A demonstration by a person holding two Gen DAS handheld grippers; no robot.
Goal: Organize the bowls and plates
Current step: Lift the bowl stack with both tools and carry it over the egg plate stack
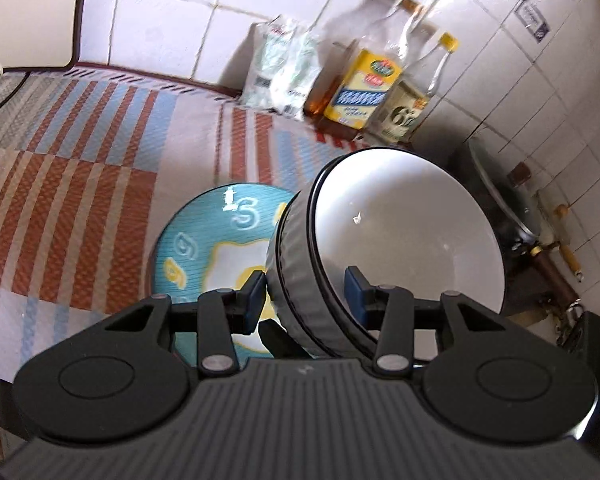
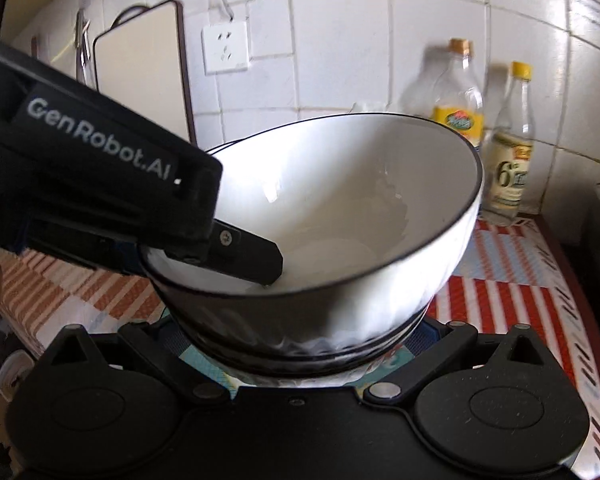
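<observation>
The white ceramic bowl with a thin black rim hides the right tool's fingertips in the right wrist view, so whether that tool is open or closed cannot be told. In the left wrist view the same bowl covers much of the round teal plate with a cartoon print, whose near part lies behind the left tool. The labels on the clear glass bottles with yellow caps are too blurred to read, and a dark pan with a wooden handle is half hidden behind the bowl.
</observation>
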